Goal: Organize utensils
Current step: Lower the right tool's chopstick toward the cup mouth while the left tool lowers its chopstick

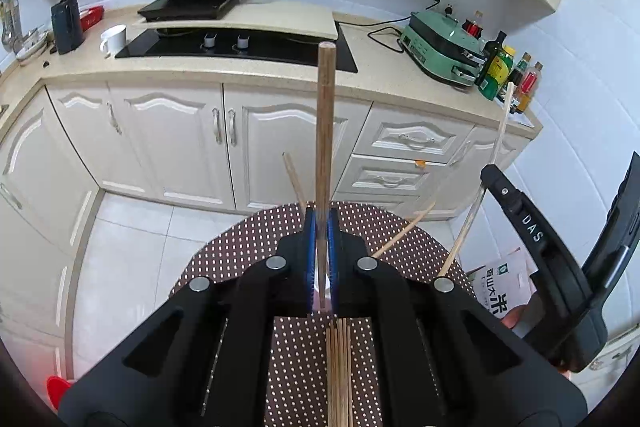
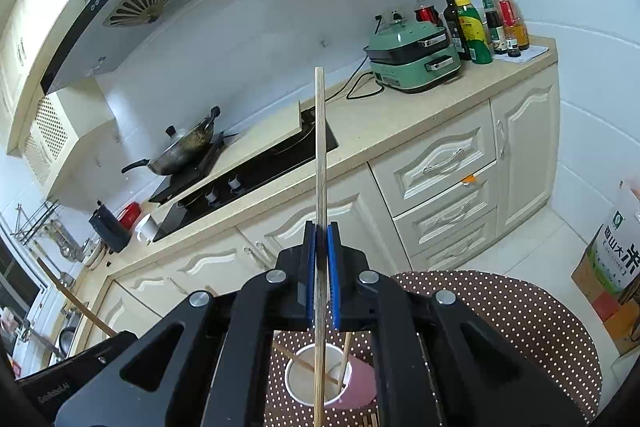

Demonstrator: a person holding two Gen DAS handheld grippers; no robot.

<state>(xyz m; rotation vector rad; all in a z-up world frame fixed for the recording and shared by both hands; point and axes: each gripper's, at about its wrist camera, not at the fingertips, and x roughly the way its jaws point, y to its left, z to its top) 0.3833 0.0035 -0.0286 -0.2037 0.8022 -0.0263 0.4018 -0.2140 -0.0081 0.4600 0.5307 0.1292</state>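
A: In the left wrist view, what was the left hand-held gripper (image 1: 322, 223) doing?

B: Its blue pads were pinching a dark wooden chopstick (image 1: 325, 131), which stood nearly upright and ran far past the fingertips toward the stove (image 1: 240, 47). Under the jaws lay a bundle of chopsticks (image 1: 339, 367) on the dotted desk (image 1: 248, 247), near the camera. A few loose sticks (image 1: 404, 231) poked out on the far side of the jaws, from a cup hidden behind them.

A: Anything on the right?

B: The right hand-held gripper's black body (image 1: 560, 267) showed at the right edge, with a pale chopstick (image 1: 502, 123) rising from it.

A: And the right wrist view?

B: The right hand-held gripper (image 2: 321, 247) was pressed together on that pale chopstick (image 2: 319, 155), upright between the pads. Its lower end passed over the mouth of a pink paper cup (image 2: 360, 383) that stood on the dotted desk (image 2: 500, 311) just beneath the jaws. Two other sticks (image 2: 343, 363) leaned inside the cup.

A: The left one?

B: Only its black body (image 2: 60, 375) showed, low on the left, with the dark chopstick (image 2: 76, 303) slanting up from it.
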